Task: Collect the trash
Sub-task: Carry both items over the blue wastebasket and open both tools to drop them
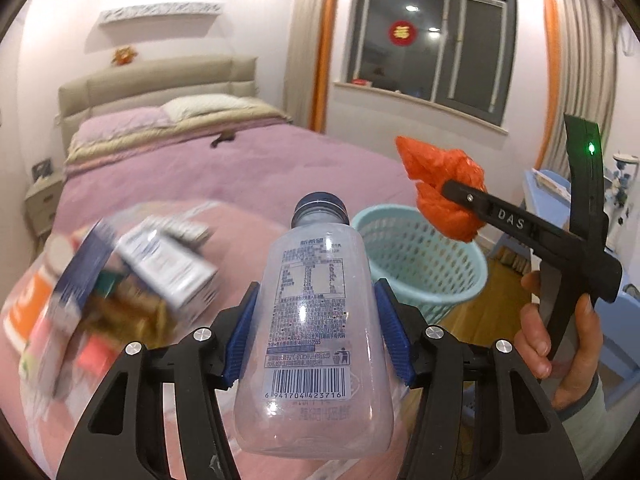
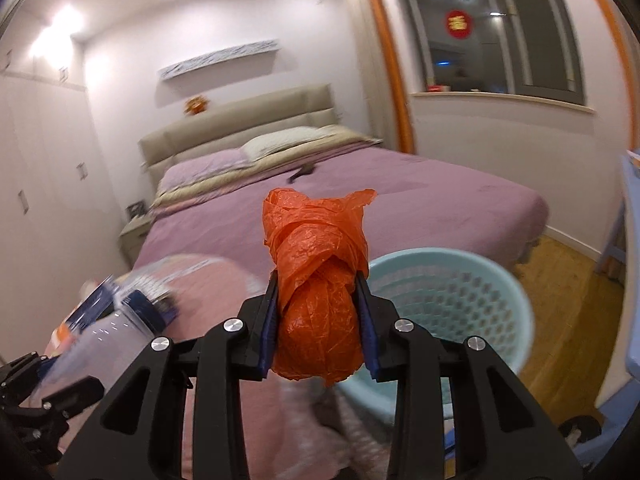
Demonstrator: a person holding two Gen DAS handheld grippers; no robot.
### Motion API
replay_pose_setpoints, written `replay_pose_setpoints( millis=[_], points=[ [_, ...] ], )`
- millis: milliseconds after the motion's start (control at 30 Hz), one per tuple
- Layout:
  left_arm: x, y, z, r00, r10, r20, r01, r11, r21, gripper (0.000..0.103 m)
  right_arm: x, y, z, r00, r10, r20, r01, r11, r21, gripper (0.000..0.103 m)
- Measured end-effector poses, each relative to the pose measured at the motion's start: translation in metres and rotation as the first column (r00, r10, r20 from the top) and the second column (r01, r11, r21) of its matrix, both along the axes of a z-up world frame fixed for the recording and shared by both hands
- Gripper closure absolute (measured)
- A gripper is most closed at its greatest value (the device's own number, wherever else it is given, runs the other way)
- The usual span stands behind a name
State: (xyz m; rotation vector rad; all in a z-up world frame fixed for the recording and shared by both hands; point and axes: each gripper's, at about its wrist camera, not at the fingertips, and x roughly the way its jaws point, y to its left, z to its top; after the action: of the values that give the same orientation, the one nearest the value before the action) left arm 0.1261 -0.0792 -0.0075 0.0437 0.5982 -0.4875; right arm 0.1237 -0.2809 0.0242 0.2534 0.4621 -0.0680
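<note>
A clear plastic bottle point(image 1: 316, 328) with a dark blue cap is being gripped by the left tool point(image 1: 316, 320), its blue pads point(image 1: 244, 320) being pressed against both sides of the printed label, cap pointing away from the camera. In the right wrist view the same bottle point(image 2: 120, 328) is being seen blurred at the near left, above the pink bedding.

A knotted orange plastic bag point(image 2: 316, 304) is being clenched by the right tool point(image 2: 318, 312), the wad being squeezed between the two blue-lined fingers. In the left wrist view the bag point(image 1: 444, 188) is being held above the far right rim of a light blue perforated wastebasket point(image 1: 424, 256), with the right hand point(image 1: 560, 336) being wrapped around the tool's handle at the right edge.

The wastebasket point(image 2: 452, 304) is being shown standing on the wooden floor point(image 2: 576, 320), just beside the near right corner of the bed point(image 2: 360, 200), which is being covered by a mauve sheet.

To the near left, on the pink bedding, a blurred heap of packaging is being shown: a white and blue carton point(image 1: 168, 264), an orange and white wrapper point(image 1: 24, 304) and other scraps that cannot be told apart. Far behind, a dark window point(image 1: 428, 44) with a round red sticker is being framed by orange-edged curtains.
</note>
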Motion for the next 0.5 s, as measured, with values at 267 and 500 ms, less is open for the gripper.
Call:
replay_pose_setpoints(
  millis=[267,500],
  points=[
    [0.046,-0.072,-0.001,0.994,-0.109,-0.024,0.109,0.994,0.009,0.049,0.002,-0.069,-0.019,0.988,-0.138,-0.065,0.141,0.989,0.050,0.072],
    [0.090,-0.118,-0.021,0.979,-0.166,-0.115,0.168,0.986,0.006,0.049,0.021,-0.098,-0.055,0.964,-0.174,-0.200,0.194,0.977,0.084,0.072]
  ],
)
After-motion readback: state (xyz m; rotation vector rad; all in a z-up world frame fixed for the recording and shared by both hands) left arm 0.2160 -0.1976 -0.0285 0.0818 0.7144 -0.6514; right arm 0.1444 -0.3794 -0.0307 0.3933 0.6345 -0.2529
